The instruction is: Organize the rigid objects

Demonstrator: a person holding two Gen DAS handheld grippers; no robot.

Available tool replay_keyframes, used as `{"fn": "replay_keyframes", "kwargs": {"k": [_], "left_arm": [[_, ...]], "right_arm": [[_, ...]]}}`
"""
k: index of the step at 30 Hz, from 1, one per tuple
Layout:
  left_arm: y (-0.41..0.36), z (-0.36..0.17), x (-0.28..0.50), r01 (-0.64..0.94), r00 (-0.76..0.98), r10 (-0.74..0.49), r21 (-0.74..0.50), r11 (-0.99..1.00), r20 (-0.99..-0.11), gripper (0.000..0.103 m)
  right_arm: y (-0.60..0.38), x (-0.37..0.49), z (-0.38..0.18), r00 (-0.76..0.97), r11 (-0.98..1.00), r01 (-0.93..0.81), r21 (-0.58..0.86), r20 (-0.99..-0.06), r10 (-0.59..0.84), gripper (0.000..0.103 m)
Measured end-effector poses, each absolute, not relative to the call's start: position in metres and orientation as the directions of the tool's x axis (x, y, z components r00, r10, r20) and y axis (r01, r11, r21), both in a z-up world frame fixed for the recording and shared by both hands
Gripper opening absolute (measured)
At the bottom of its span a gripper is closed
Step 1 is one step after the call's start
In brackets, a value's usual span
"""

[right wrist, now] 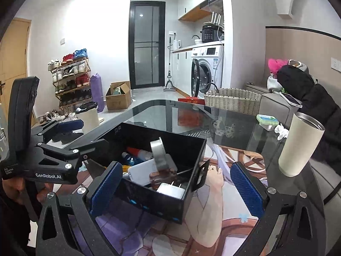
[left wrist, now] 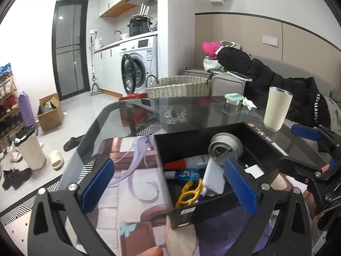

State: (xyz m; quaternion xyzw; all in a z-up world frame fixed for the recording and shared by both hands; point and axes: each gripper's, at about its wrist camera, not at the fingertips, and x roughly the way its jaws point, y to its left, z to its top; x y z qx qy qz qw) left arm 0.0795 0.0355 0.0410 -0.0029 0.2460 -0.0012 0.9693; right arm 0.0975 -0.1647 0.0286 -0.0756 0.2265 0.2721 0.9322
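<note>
A black open box (left wrist: pixel 191 211) (right wrist: pixel 162 204) sits on a printed desk mat on the glass table. Inside lie a silver tape roll (left wrist: pixel 226 147) (right wrist: pixel 158 151), a white power bank (left wrist: pixel 214 179) (right wrist: pixel 140 173), a yellow ring piece (left wrist: pixel 188 194), a red-capped tube (left wrist: pixel 183 163), a blue item (left wrist: pixel 187 173) and a white plug (right wrist: pixel 170 191). My left gripper (left wrist: pixel 168 184) is open and empty, hovering over the box's left front corner. My right gripper (right wrist: pixel 175 188) is open and empty, straddling the box's near right corner. Each gripper shows in the other view.
A cream tumbler (left wrist: pixel 276 108) (right wrist: pixel 300 145) stands on the table at the right. A small green-lidded case (left wrist: pixel 233 98) (right wrist: pixel 266 120) and crumpled tissue (left wrist: pixel 248 104) lie beyond. A wicker basket (left wrist: pixel 179 86), sofa with black coat (left wrist: pixel 266 74), and washing machine (left wrist: pixel 138 64) stand behind.
</note>
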Motion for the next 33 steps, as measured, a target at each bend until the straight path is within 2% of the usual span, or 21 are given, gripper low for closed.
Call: {"fn": "replay_keyframes", "kwargs": {"k": [5, 22, 33], "left_arm": [[0.042, 0.034, 0.075, -0.004, 0.874, -0.014, -0.036, 0.999, -0.487, 0.103], [0.035, 0.036, 0.064, 0.022, 0.896, -0.024, -0.01, 1.0, -0.444, 0.103], [0.033, 0.036, 0.061, 0.02, 0.899, -0.019, -0.003, 1.0, -0.438, 0.103]], "right_arm": [[-0.169, 0.095, 0.02, 0.742, 0.838, -0.546, -0.001, -0.465, 0.483, 0.103], [-0.178, 0.081, 0.024, 0.786, 0.842, -0.538, -0.017, -0.371, 0.495, 0.103], [-0.178, 0.081, 0.024, 0.782, 0.836, -0.548, -0.016, -0.363, 0.506, 0.103]]}}
